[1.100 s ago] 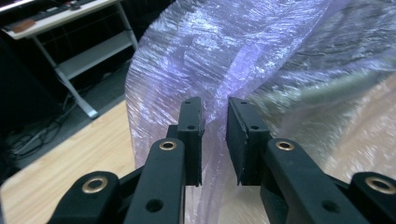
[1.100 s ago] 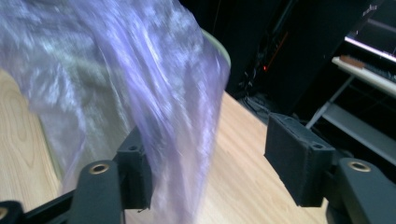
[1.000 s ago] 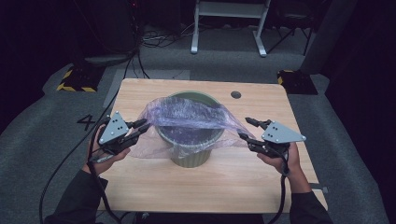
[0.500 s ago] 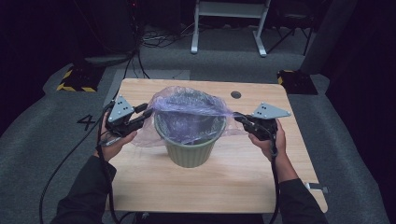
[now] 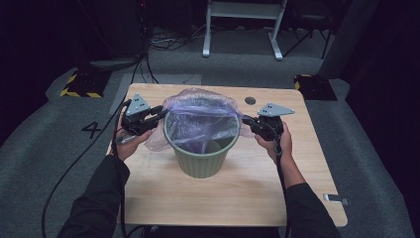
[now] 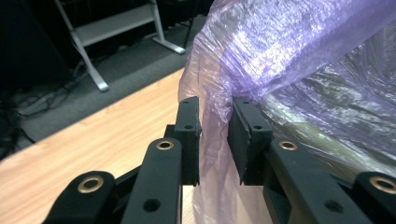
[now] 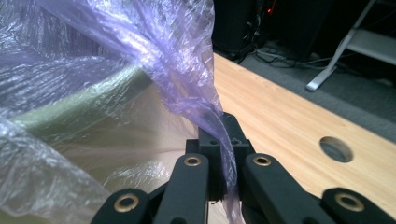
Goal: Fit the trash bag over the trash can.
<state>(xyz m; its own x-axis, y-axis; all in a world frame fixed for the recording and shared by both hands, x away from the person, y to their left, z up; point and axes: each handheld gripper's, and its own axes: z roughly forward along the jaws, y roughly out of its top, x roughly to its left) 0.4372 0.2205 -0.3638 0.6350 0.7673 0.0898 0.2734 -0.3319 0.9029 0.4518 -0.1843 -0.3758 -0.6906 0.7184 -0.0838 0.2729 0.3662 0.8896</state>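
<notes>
A green ribbed bin (image 5: 200,158) stands in the middle of the wooden table (image 5: 223,198). A thin purple plastic bag (image 5: 198,106) is spread over its mouth and sags inside. My left gripper (image 5: 161,115) is at the bin's left rim. In the left gripper view its jaws (image 6: 215,121) have just been closing, and a bunched fold of the bag (image 6: 289,56) fills the narrow gap between them. My right gripper (image 5: 246,120) is at the right rim. In the right gripper view its jaws (image 7: 223,128) are shut tight on the bag's edge (image 7: 140,42), beside the bin's rim (image 7: 84,112).
A round hole (image 5: 250,100) pierces the table behind the right gripper. A small grey piece (image 5: 335,199) lies at the table's near right edge. A white metal stand (image 5: 242,20) and cables are on the floor beyond the table. Loose film droops outside the bin's left side (image 5: 154,141).
Both grippers have moved toward the far side of the table with the bag's edges. The film that lay flat across the bin's top now stands open and hangs into the bin.
</notes>
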